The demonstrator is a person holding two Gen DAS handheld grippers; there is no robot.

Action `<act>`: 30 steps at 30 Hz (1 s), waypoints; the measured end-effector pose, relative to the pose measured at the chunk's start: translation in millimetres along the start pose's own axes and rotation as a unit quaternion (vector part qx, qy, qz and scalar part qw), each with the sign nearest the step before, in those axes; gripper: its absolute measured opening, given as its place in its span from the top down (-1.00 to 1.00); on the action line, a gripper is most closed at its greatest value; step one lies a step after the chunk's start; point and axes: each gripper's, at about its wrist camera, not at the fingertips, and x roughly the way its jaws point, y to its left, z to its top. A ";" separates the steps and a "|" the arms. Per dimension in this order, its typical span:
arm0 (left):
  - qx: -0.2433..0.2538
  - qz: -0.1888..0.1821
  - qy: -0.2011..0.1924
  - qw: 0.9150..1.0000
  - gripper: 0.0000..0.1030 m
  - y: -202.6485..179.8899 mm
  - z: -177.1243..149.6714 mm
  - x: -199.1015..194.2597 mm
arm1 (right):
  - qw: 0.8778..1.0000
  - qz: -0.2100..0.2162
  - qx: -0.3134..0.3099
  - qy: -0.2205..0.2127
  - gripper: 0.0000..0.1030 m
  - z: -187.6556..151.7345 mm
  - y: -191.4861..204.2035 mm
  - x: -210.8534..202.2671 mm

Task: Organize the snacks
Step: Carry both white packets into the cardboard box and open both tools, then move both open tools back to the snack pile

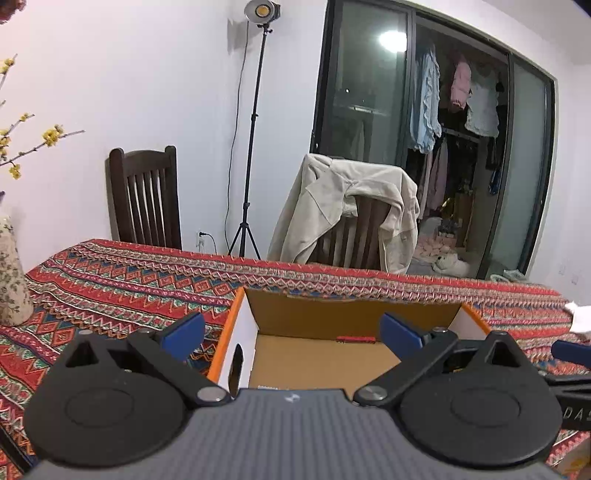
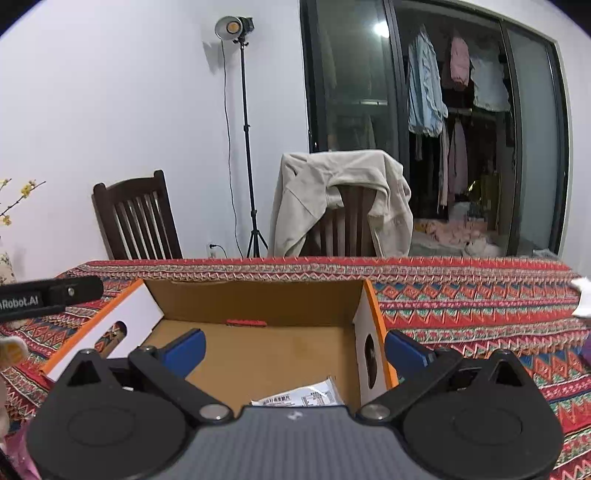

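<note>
Both my claws are spread wide with nothing in them, left gripper [image 1: 291, 334] and right gripper [image 2: 295, 347] hanging over the open orange-edged cardboard box [image 2: 258, 299]. One white printed snack packet [image 2: 303, 397] is lying in the near corner. Worry: dropping low could snag a box wall and drag it across the patterned red tablecloth [image 2: 480, 302]

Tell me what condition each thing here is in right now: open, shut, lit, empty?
Left tool: open, nothing between its blue pads.
Right tool: open, holding nothing.
Orange-edged cardboard box: open-topped, one white printed packet lying inside near its front.
Studio lamp on black tripod: lit.
Dark wooden chair: draped with a beige jacket.
Dark sliding glass door: whether shut, cannot tell.
</note>
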 end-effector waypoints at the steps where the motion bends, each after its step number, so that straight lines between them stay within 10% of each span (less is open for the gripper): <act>1: -0.003 0.000 -0.001 1.000 -1.00 0.8 2.2 -4.4 | 1.000 0.001 -0.002 -0.002 -1.00 0.8 1.5 -5.0; 30: 0.036 0.020 0.069 0.997 -1.00 29.8 -72.8 -124.1 | 0.998 0.019 -0.020 0.054 -1.00 -98.5 16.9 -131.2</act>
